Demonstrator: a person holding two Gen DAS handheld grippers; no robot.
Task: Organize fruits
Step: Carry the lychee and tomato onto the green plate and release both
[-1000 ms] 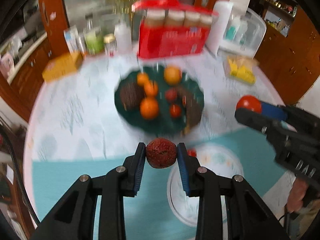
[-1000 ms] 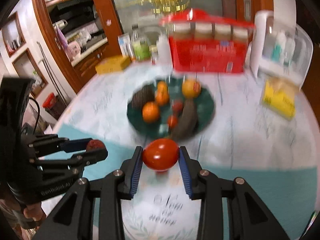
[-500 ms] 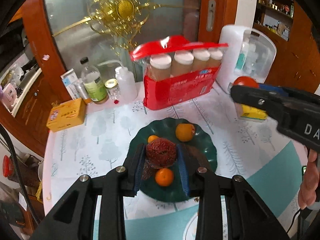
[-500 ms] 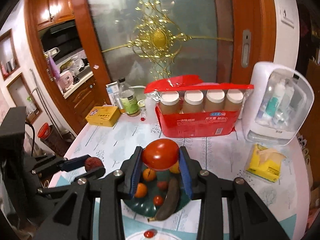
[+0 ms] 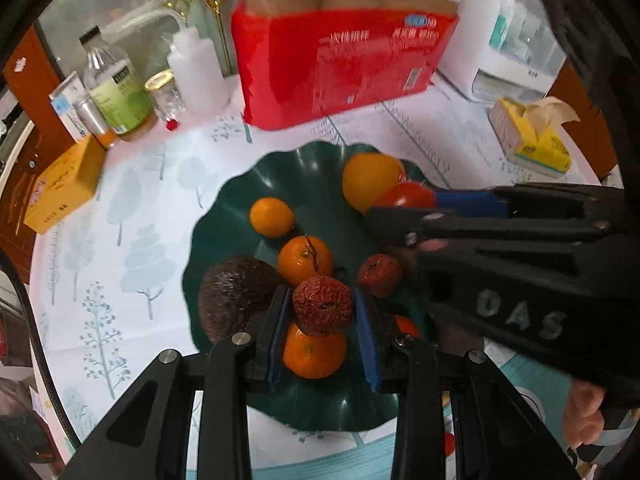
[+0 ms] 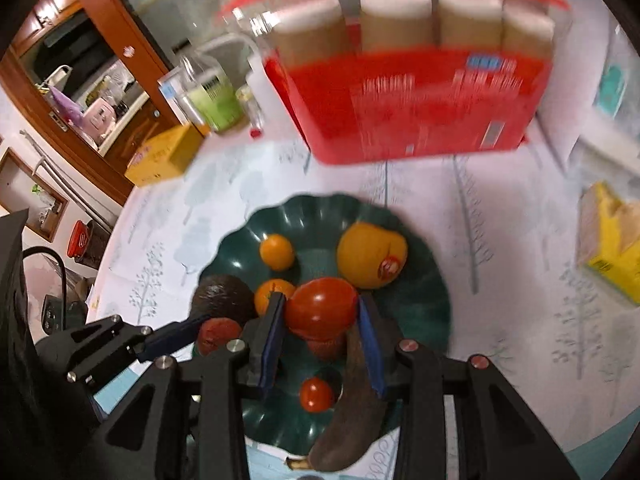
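Beyond both grippers a red pack (image 5: 340,48) stands at the far side of the worktop (image 5: 132,208), with bottles (image 5: 116,92) to its left and a yellow tissue box (image 5: 532,140) to its right. The green plate (image 5: 224,224) below carries oranges (image 5: 272,216), an avocado (image 5: 236,296) and a dark banana (image 6: 352,412). The left gripper (image 5: 323,334) hangs over the plate and grips a wrinkled date (image 5: 322,310). The right gripper (image 6: 320,344) reaches over the plate from the right side, closed on a tomato (image 6: 322,308).
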